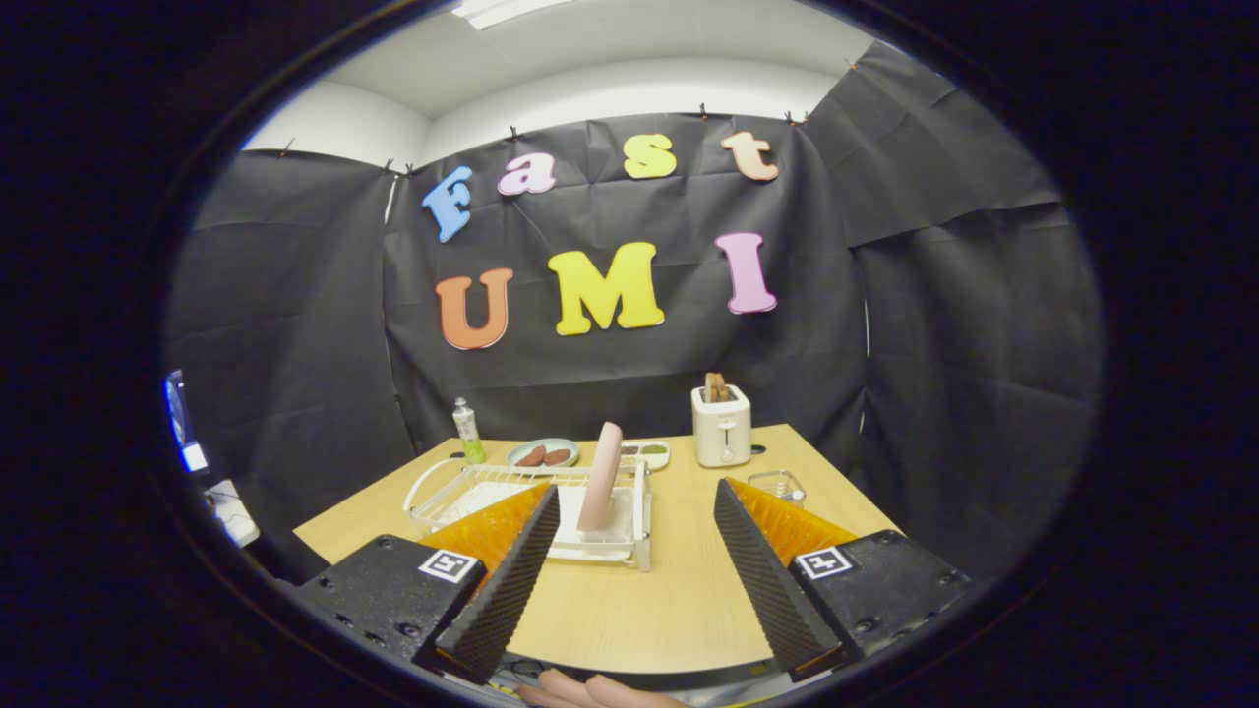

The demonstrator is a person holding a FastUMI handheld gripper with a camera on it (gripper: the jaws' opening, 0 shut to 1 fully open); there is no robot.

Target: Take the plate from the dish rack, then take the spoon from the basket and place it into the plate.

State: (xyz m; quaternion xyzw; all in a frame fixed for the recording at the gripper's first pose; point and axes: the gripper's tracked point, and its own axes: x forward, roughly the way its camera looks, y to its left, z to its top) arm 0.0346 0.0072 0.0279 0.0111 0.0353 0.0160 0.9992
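Note:
A pink plate stands on edge in the white wire dish rack on the wooden table, ahead of my fingers and closer to the left one. My gripper is open, held above the near part of the table, with nothing between its ribbed black fingers. A small clear wire basket sits beyond the right finger; I cannot make out the spoon inside it.
At the back of the table stand a white toaster with bread, a green bottle, a plate with brown food and a small tray. A hand shows below the table's near edge.

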